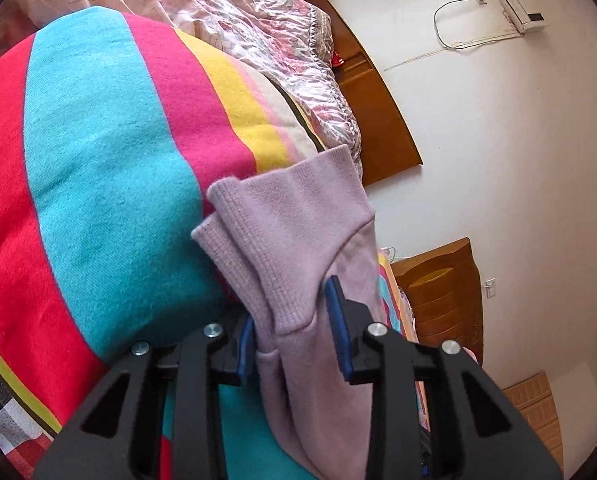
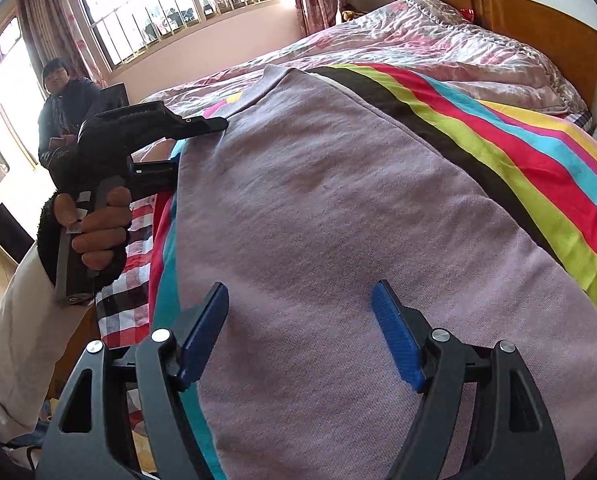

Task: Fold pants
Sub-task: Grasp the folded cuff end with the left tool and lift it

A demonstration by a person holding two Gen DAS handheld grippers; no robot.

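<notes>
Left gripper point(image 1: 292, 320) clamps ribbed cuffs of lilac knit pants point(image 2: 338, 220); right gripper point(image 2: 300, 334) released above them on striped blanket point(image 2: 538, 168).

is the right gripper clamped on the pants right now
No: in the right wrist view the right gripper has its jaws spread wide over the flat lilac pants, with neither blue pad pinching any fabric.

Each gripper point(image 2: 300, 300) is black with two blue ridged pads point(image 2: 396, 334) and round silver screws point(image 2: 160, 335). Near the screws, the left hand point(image 2: 96, 226) wears a fuzzy black fingerless glove point(image 2: 48, 240) and a cream sleeve point(image 2: 14, 328).
</notes>
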